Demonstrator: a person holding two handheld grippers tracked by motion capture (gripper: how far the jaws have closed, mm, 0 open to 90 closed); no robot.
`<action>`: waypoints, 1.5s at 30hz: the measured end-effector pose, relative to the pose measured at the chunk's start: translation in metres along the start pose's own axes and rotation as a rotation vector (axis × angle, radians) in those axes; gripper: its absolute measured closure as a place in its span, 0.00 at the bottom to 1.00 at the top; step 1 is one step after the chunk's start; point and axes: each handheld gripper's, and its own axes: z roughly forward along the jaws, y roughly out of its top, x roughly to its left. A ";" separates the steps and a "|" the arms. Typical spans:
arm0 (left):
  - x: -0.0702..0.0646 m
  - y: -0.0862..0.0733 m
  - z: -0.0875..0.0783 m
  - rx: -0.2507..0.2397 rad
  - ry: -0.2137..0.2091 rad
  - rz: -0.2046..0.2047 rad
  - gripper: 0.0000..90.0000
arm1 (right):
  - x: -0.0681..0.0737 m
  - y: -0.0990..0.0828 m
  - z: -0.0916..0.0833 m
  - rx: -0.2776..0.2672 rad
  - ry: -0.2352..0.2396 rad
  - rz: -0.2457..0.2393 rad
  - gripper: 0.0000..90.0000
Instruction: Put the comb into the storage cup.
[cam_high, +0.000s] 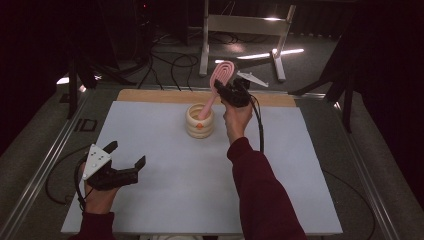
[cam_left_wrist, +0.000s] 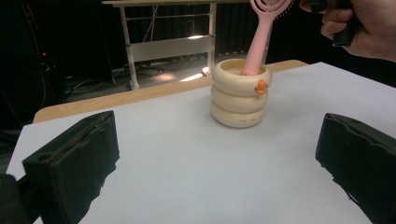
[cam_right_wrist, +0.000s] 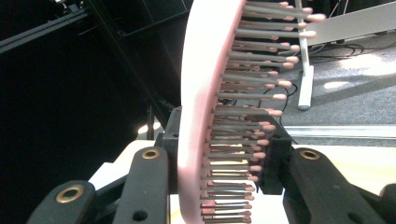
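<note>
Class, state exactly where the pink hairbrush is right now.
In the high view the pink hairbrush stands tilted, handle down in the cream ringed holder near the table's far edge, its head clamped by the right gripper.

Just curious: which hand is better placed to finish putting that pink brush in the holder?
Right: its tool already grips the pink brush, whose handle sits in the cream holder. The left tool rests open, farther away.

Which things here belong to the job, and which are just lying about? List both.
In the job: brush, its handle in the ringed holder; right tongs shut on the brush head.
Lying about: left tongs, open and idle; white frame and cables on the floor beyond the table.
</note>
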 end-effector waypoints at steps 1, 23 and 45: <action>0.000 0.000 0.000 0.000 0.000 -0.001 0.00 | 0.000 -0.001 0.000 0.000 -0.001 -0.004 0.71; -0.001 0.000 0.000 -0.001 -0.001 0.000 0.00 | 0.002 -0.012 0.006 0.010 -0.019 -0.006 0.71; -0.001 0.000 0.001 0.000 -0.001 0.000 0.00 | 0.003 -0.028 0.012 0.025 -0.018 0.019 0.71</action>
